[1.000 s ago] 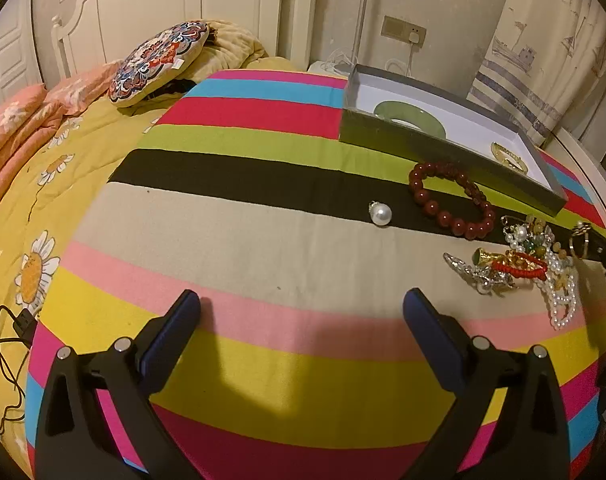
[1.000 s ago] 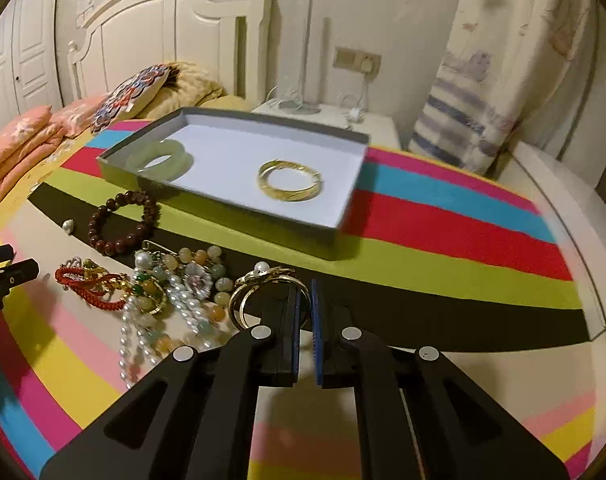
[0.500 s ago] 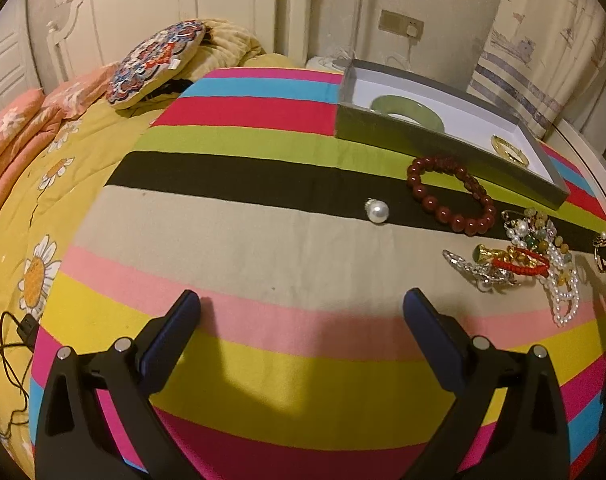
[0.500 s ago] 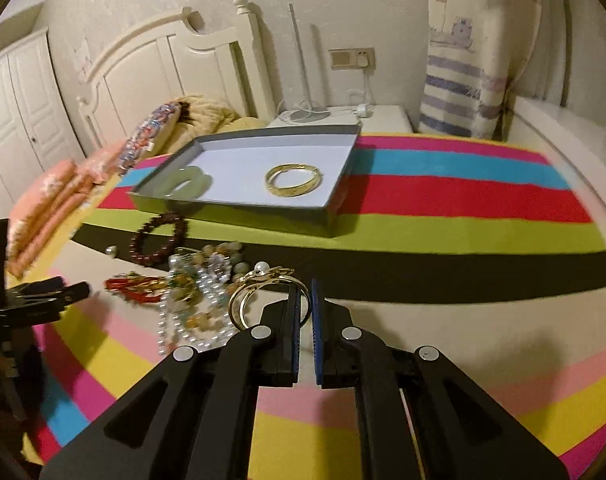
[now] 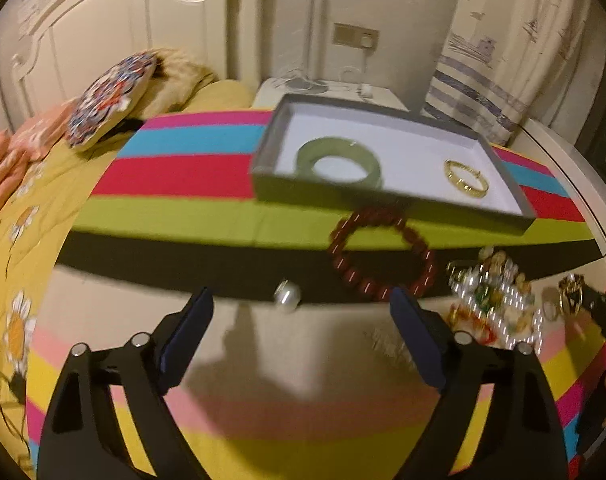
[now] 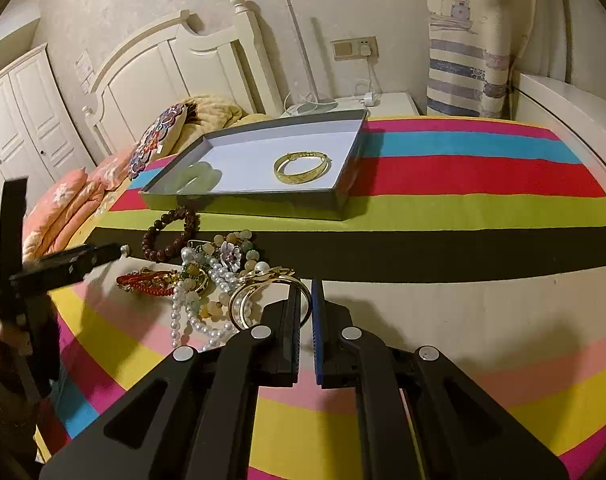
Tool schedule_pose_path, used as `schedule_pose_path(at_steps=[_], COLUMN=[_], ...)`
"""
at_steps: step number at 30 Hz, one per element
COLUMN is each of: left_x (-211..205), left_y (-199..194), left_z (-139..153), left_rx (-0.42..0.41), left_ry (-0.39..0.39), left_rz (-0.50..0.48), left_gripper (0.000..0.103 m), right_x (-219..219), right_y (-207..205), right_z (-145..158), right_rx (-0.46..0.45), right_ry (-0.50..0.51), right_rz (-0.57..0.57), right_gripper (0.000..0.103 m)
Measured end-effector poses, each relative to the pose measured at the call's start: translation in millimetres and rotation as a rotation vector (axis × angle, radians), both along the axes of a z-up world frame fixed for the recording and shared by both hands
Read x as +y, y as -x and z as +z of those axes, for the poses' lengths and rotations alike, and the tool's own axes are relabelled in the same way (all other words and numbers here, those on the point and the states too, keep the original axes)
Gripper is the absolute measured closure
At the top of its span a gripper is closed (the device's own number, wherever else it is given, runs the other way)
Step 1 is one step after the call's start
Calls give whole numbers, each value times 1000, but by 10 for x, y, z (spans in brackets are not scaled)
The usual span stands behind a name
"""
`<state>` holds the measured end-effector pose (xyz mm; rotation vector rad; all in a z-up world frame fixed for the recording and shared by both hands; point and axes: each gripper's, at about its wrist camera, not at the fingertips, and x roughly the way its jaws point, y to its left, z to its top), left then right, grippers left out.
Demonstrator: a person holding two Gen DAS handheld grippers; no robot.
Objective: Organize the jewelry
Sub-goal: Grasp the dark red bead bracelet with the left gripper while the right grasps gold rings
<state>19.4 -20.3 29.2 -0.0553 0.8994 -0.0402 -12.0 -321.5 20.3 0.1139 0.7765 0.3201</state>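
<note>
While the left tongs [image 5: 301, 312] are closing with their blue pads still far apart, nothing is gripped between them; a loose pearl [image 5: 287, 295] lies on the bed just ahead, between the two fingers as the left view shows it, at the edge of the black stripe. The right tongs [image 6: 306, 300] are clenched, and a gold bangle [image 6: 259, 300] sits at their tips, its rim running in between the pads, so they appear to grip it. That bangle lies at the near edge of a jewelry pile [image 6: 207, 280] of pearl strands, a flower brooch and a red-and-gold piece, all on the striped blanket [image 6: 463, 208]. A dark red bead bracelet [image 5: 383, 256] rests between the pile and the tray [image 5: 387, 200], close to the tray's front wall. Inside the grey tray, on its white floor, lie a green jade bangle [image 5: 339, 158] toward the left and a gold bracelet [image 5: 465, 178] toward the right, well apart. Beyond the tray stand a nightstand [image 6: 383, 102] and a white headboard [image 6: 175, 64], with a patterned cushion [image 5: 111, 100] by it.
</note>
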Motion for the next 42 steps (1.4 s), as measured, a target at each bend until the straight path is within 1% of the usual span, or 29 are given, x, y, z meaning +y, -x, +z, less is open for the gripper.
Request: schedule_pose_path(at_steps=[1, 4, 5, 7, 10, 11, 12, 15, 16, 17, 20, 23, 25, 27, 29, 35, 38, 40, 42], left_x=[-28, -99, -123, -168, -222, -239, -257, -317, -344, -368, -436, -444, -462, -471, -481, -417, -434, -480, -509], left_y=[-69, -290, -357, -451, -551, -571, -588, -599, -582, -575, -552, -520, -505, -491, -469, -373, -266, -163, -85], left_z=[-1, -32, -47, -82, -146, -162, -181, -224, -229, -229, -240, -244, -248, -247, -247, -244, -174, -78, 33], left_rx=[5, 34, 39, 48, 64, 68, 72, 72, 66, 63, 53, 41, 33, 32, 26, 8, -39, -90, -128], left_ry=[2, 5, -3, -22, -47, -54, -61, -78, -92, -101, -134, -145, -149, -141, -147, -102, -136, -178, -192], left_rz=[-10, -35, -40, -54, -74, -80, -88, -108, -121, -134, -144, -141, -147, -159, -162, -128, -108, -104, -106], left_gripper=[27, 39, 41, 53, 64, 67, 71, 75, 79, 81, 82, 82, 86, 92, 92, 92, 92, 92, 92], right_x=[-6, -9, -9, -10, -16, -17, -18, -15, -15, -13, -7, 0, -2, 3, 2, -31, -41, -53, -65], right_y=[-3, -10, -12, -13, -14, -14, -15, -21, -21, -22, -31, -33, -43, -44, -48, -69, -72, -78, -74], right_z=[-3, -7, -10, -16, -21, -21, -23, -26, -25, -26, -32, -35, -33, -37, -42, -61, -60, -57, -55], right_rx=[1, 5, 7, 10, 14, 15, 17, 20, 21, 22, 28, 29, 31, 32, 35, 49, 47, 45, 42], right_ry=[-3, -7, -7, -8, -12, -13, -14, -15, -14, -14, -11, -8, -7, -4, -4, -22, -29, -37, -45], right_rz=[-1, -5, -5, -4, -4, -4, -4, -3, -3, -2, -1, 1, 2, 3, 2, -6, -9, -11, -13], right_gripper=[97, 97, 97, 97, 97, 97, 97, 97, 97, 97, 97, 97, 97, 97, 97, 97, 97, 97, 97])
